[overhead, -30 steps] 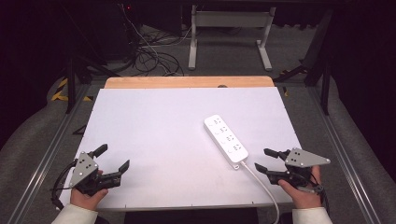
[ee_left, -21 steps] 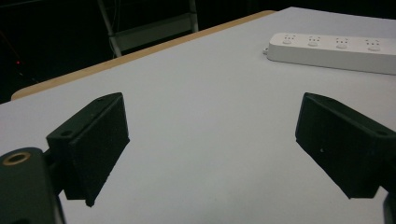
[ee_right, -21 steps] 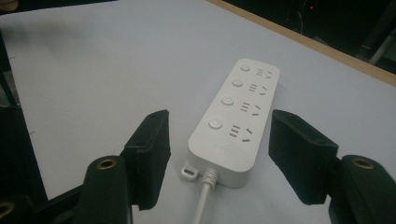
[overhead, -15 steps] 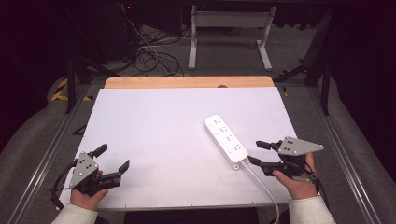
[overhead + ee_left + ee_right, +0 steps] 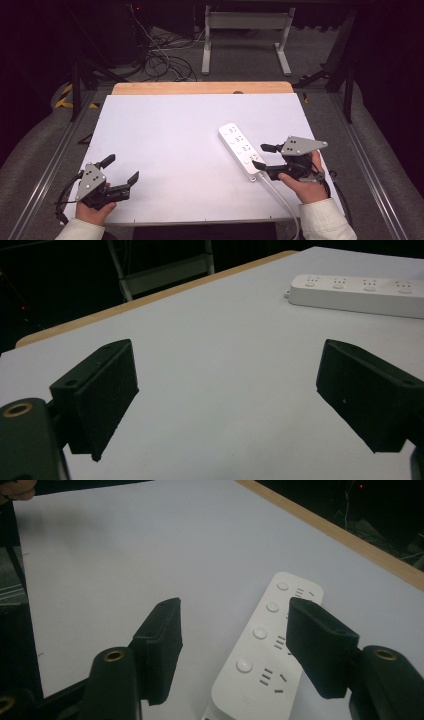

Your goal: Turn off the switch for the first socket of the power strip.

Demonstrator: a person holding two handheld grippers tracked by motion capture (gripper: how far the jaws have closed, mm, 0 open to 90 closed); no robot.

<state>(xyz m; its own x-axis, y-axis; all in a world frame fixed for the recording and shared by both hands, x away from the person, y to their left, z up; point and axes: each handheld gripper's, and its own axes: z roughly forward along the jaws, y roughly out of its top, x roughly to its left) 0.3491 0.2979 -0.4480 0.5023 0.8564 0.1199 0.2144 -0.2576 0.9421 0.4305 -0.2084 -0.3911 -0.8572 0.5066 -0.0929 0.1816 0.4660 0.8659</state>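
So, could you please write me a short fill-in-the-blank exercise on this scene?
1. The white power strip has ____ round buttons.
2. The hand-held gripper nearest the strip is the ____ one.
3. The left hand-held gripper has its jaws ____.
4. The table's far edge is bare ____.

Missing words: four; right; open; wood

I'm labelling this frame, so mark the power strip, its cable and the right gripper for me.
power strip [image 5: 240, 150]: high view, middle of its white top face.
cable [image 5: 282, 200]: high view, white run toward the table's near edge.
right gripper [image 5: 259, 156]: high view, midway between its fingertips.
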